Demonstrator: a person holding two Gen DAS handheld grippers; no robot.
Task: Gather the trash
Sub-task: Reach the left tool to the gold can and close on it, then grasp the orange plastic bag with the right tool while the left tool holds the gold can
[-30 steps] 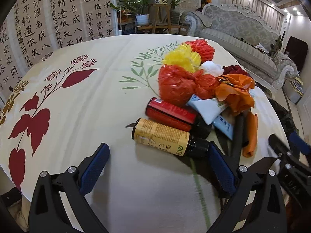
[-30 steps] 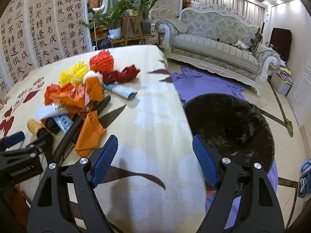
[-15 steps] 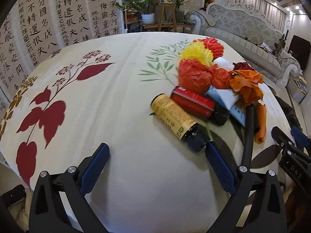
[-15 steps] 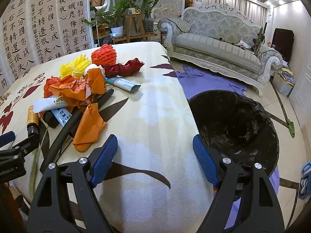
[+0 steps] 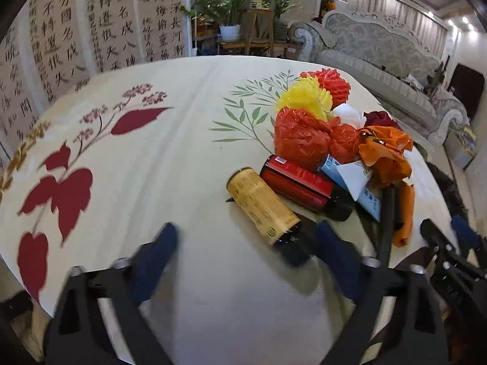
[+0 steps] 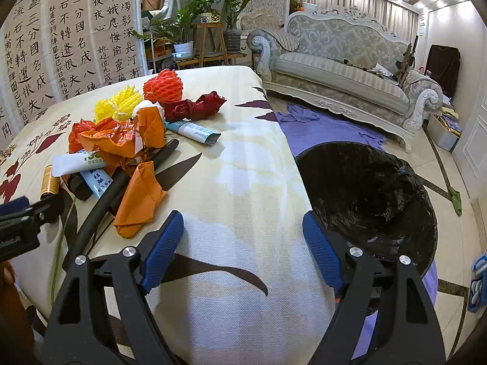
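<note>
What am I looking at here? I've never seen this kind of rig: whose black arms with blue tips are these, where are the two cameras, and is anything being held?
There is no robot. A person holds a two-finger gripper in each hand, and a fisheye camera on each looks forward along its blue-padded fingers. One picture looks past the left gripper, the other past the right gripper.

On the table's floral cloth lies a heap of trash: a yellow-labelled bottle, a red-labelled bottle, a red plastic bag, orange wrappers, yellow and red foam nets, squeezed tubes and a black rod. A bin lined with a black bag stands beside the table.

Nothing is held. The left jaws are closing, blurred, with the yellow-labelled bottle's dark cap just ahead of the right finger; the right gripper is open over bare cloth.
</note>
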